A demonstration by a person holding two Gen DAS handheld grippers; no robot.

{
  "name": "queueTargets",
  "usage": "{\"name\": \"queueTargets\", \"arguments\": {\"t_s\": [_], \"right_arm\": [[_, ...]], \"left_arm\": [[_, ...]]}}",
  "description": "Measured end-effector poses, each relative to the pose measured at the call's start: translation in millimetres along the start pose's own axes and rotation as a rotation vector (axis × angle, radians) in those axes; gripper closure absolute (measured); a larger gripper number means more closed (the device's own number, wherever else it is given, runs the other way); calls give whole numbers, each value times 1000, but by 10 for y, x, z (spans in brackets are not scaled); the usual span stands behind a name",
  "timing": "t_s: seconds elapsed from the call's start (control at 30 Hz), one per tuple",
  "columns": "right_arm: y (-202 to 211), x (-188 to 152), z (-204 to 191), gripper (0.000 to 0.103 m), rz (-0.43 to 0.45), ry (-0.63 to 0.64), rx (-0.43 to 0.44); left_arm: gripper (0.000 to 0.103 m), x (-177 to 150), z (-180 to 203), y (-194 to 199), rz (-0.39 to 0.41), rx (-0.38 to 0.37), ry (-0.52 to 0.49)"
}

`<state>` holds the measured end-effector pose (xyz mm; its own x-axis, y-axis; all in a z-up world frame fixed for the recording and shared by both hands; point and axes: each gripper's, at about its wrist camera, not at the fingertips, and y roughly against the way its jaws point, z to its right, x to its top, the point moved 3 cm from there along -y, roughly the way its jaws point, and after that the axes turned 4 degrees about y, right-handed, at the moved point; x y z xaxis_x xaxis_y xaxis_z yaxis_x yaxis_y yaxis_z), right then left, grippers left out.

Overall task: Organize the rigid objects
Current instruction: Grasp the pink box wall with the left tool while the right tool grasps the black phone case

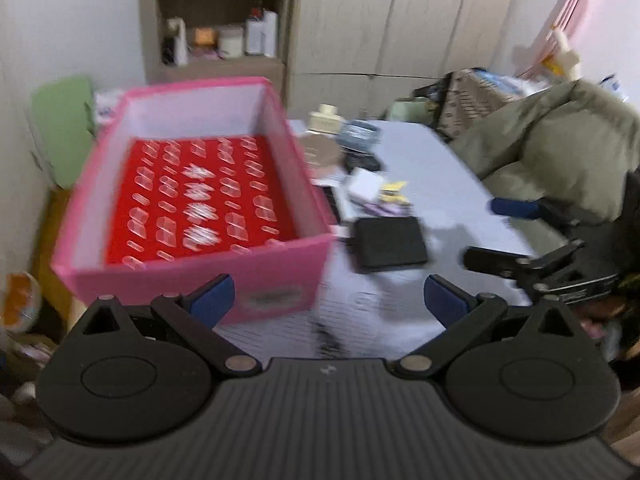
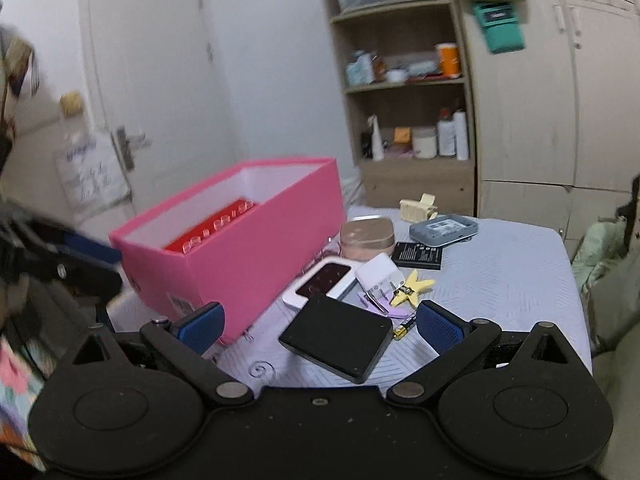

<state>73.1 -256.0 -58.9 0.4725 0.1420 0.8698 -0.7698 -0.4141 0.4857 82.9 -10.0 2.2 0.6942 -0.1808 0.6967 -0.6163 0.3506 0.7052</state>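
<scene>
Each hand-held matte black plastic left gripper (image 1: 328,300) and matching right gripper (image 2: 318,326) has a ribbed body flanked by two round housings with raised oval discs. Angled black link arms pivot on silver rivets. The fingers end in blue textured pads (image 2: 438,326).

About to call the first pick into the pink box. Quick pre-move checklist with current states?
1. Right gripper open and empty: ok.
2. Left gripper open and empty: ok.
3. Pink box open-topped, no lid: ok.
4. Black flat case between the right fingers' line, top unobstructed: ok.
5. Box free space: not ok; red insert with clear pieces covers the floor.
6. Case edges clear of neighbours: cannot tell; white device and battery lie close.
</scene>
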Motion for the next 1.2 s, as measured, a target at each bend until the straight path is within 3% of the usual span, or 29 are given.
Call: {"name": "queueTargets", "arguments": {"t_s": [0.1,0.27,0.43,0.67,0.87,0.97,1.0,1.03,1.1,1.2], "right_arm": [[-146,9,-1,0,-56,56,8],[-255,56,-108,6,-110,186,103],[-395,155,-188,7,-134,318,112],[-583,260,-268,15,-201,435,136],[-734,250,-341,32,-277,558,139],[-840,280,-284,41,-322,518,119],[-875,285,-251,42,-337,506,127],[-896,291,-226,44,-348,503,135],[-928,292,-209,44,-353,526,139],[-946,279,-223,42,-361,591,175]], "left_arm": [[2,72,-179,-11,14,89,-42],[3,297,-668,-50,-26,189,-5],[4,575,-1108,-167,-37,290,16],[13,743,-1499,-489,-98,351,17],[44,785,-1700,-755,-142,324,58],[69,825,-1801,-861,-157,314,76],[85,834,-1817,-905,-164,316,76],[91,835,-1835,-935,-172,317,75],[98,823,-1836,-941,-172,281,81],[99,815,-1785,-866,-143,270,75]]}}
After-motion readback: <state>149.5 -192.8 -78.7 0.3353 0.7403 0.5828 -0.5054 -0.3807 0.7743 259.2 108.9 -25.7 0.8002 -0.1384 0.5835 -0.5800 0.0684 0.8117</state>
